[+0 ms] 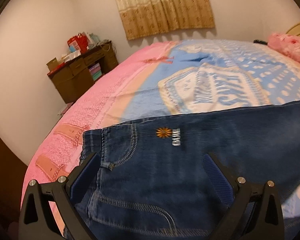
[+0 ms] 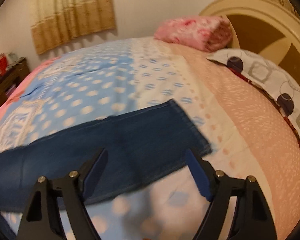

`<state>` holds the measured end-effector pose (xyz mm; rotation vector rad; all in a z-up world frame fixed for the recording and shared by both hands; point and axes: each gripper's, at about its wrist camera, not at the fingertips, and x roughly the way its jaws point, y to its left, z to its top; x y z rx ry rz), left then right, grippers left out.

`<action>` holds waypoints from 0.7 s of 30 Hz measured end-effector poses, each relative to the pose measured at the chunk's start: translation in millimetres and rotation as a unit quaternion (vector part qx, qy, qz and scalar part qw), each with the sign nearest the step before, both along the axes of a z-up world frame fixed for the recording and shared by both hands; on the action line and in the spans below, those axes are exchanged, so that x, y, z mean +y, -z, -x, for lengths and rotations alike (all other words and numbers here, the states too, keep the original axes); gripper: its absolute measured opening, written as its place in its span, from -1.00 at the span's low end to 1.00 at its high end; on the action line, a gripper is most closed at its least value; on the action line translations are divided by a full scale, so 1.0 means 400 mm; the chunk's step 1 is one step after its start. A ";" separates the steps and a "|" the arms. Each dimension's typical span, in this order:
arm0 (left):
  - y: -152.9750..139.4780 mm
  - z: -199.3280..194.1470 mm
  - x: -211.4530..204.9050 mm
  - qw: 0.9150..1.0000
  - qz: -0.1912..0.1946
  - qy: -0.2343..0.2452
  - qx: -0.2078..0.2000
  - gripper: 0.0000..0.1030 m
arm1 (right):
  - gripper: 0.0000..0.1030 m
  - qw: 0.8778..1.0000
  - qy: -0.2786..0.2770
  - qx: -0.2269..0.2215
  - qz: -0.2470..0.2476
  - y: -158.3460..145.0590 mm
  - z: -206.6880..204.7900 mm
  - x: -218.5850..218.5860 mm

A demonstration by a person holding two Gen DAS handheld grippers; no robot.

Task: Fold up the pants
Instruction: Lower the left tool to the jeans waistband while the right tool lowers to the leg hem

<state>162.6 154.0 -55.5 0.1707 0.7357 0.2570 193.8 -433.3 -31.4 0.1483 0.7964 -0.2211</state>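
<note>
Blue denim pants [image 1: 190, 160] lie flat on the bed, waist end at the left with an orange flower patch [image 1: 163, 133] and white lettering. My left gripper [image 1: 152, 158] is open, just above the waist and pocket area, fingers on either side of the cloth. In the right wrist view the leg end of the pants [image 2: 130, 140] stretches to the right, with the hem [image 2: 190, 124] lying on the blanket. My right gripper [image 2: 148, 156] is open and hovers over the lower leg near the hem.
The bed carries a blue, white and pink blanket [image 1: 210, 80]. A folded pink blanket [image 2: 194, 32] and a patterned pillow [image 2: 270, 84] lie by the headboard [image 2: 270, 24]. A dark wooden cabinet [image 1: 80, 74] stands against the far wall, under a curtain [image 1: 164, 6].
</note>
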 end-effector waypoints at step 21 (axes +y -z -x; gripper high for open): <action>0.088 -0.212 0.260 0.994 0.012 -0.095 0.061 0.98 | 0.43 0.994 0.051 0.091 0.017 0.143 -0.352 -0.235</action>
